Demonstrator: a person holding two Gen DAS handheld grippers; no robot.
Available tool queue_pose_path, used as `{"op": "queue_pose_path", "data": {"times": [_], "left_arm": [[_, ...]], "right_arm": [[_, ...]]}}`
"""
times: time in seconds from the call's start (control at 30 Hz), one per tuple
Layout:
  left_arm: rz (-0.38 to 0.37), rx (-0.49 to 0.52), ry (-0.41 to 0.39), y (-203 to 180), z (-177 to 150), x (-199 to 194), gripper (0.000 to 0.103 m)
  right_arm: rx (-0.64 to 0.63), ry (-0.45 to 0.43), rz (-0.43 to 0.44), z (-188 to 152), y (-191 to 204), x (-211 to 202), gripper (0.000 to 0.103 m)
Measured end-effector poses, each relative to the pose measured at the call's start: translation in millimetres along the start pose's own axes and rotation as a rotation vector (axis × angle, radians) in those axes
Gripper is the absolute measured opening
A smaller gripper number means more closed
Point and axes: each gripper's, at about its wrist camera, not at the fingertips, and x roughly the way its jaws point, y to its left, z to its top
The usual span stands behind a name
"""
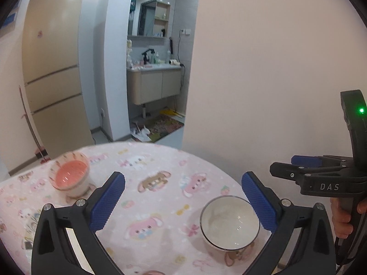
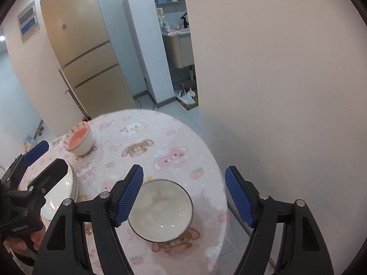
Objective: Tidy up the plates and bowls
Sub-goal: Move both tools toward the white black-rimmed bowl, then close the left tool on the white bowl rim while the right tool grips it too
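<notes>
While both grippers gape wide and hold nothing, the white bowl [image 2: 160, 209] sits just under the right gripper [image 2: 183, 197], nearer it than the left gripper [image 1: 183, 202].

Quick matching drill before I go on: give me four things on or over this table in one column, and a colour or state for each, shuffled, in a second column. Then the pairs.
Things:
1. near bowl
2. far bowl
3. tablecloth
4. right tongs

States:
A. pink with cartoon animals
B. orange-red inside
C. open, holding nothing
D. white inside, dark rim, empty

Pairs: 1-D, 2-B, 3-A, 4-C

The left tongs are also open and hold nothing. A white plate sits by them at the table's left edge.
</notes>
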Motion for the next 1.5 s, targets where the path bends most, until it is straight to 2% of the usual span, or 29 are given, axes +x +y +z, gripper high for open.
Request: {"op": "queue_pose_path", "data": {"times": [0.27,0.53,1.0,1.07,1.2,1.33,1.5], "left_arm": [[-0.030,-0.021,0.125,-9.0,-20.9,37.2,0.103],[-0.073,-0.107,0.256,3.0,-42.5,74.3,0.103],[-0.100,-0.154,0.399,6.5,-64.6,116.7,0.091],[-0.103,-0.160,0.418,7.1,-67.6,122.4,0.084],[-0.119,-0.170,0.452,6.6,-73.3,133.5,0.072],[-0.137,-0.161,0.483,2.4,-78.1,141.2,0.054],[-0.126,-0.128,0.487,-4.2,-81.7,144.1,0.046]], "right_arm": [[0.023,0.048,0.023,-17.1,-16.7,16.1,0.073],[0.062,0.134,0.081,-31.7,-27.7,42.6,0.073],[0.113,0.258,0.134,-53.2,-40.0,87.8,0.071],[0.107,0.270,0.138,-55.0,-38.9,91.4,0.068],[0.099,0.296,0.144,-58.6,-35.2,98.5,0.056],[0.099,0.327,0.155,-64.2,-33.1,108.3,0.047],[0.110,0.360,0.187,-69.9,-31.8,116.9,0.039]]}}
